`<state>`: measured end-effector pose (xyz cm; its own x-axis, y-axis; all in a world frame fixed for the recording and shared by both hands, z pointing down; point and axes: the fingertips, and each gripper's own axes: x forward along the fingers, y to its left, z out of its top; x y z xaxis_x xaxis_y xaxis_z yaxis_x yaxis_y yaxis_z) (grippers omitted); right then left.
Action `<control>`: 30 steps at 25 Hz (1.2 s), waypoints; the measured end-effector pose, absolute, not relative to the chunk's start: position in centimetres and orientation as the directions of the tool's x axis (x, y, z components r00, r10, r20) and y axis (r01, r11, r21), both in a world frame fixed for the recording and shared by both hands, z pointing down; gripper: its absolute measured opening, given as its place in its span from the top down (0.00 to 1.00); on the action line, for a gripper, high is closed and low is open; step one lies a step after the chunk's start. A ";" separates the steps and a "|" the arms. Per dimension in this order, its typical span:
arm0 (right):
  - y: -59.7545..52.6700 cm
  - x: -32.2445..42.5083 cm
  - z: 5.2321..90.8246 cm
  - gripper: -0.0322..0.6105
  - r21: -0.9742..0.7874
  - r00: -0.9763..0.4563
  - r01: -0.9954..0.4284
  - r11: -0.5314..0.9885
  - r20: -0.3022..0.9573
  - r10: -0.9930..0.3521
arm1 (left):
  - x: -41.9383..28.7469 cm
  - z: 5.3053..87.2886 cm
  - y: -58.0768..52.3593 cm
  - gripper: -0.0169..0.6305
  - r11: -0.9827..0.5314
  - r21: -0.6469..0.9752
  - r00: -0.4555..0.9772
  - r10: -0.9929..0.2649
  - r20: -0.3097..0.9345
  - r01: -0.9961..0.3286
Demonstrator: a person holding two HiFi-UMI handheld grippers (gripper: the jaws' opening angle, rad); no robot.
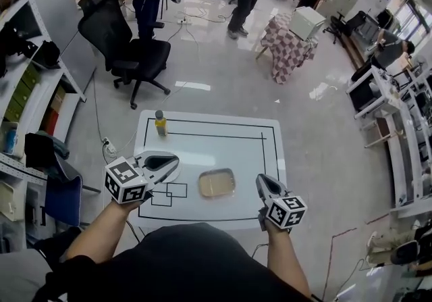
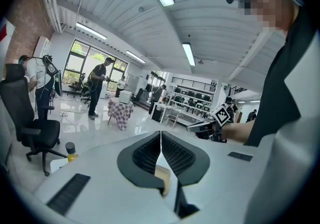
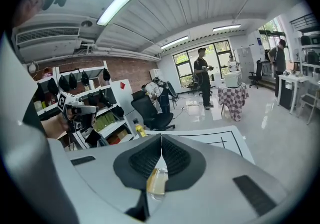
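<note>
In both gripper views the tan tray (image 2: 163,174) is mostly hiding behind the dark jaw pads. Only a sliver of it is showing through the gap under the tips, lower centre of each frame (image 3: 157,181), so what it holds is hard to make out. In the head view, the person's dark torso is cutting off the near edge of the white surface (image 1: 223,148) at the bottom of the frame. The tray (image 1: 217,183) is lying flat at centre frame, between the two tools and apart from both.

The left hand-held gripper (image 1: 173,163) is hovering left of the tray, forearm coming up from lower left, jaws pressing together on nothing (image 2: 161,135). The right hand-held gripper (image 1: 260,180) is hovering right of the tray, forearm rising from the bottom edge, its tips likewise meeting and gripping nothing (image 3: 161,139). A small bottle (image 1: 160,123) of yellow liquid is standing upright at the surface's upper left corner, well apart from both.
</note>
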<state>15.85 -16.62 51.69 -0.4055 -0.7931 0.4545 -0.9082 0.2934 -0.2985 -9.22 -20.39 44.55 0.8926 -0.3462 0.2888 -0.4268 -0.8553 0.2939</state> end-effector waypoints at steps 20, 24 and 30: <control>-18.1 22.0 62.3 0.85 -0.473 -0.453 -0.860 0.193 0.532 -0.716 | -3.8 47.8 -24.0 0.93 -0.832 0.324 0.874 -0.337 0.350 -0.450; -17.6 22.8 65.2 0.81 -0.503 -0.473 -0.846 0.176 0.556 -0.684 | -2.7 48.8 -24.2 0.93 -0.826 0.331 0.869 -0.334 0.365 -0.456; -17.2 23.6 68.7 0.78 -0.573 -0.523 -0.805 0.151 0.566 -0.638 | -1.3 50.1 -24.5 0.93 -0.814 0.344 0.860 -0.328 0.391 -0.467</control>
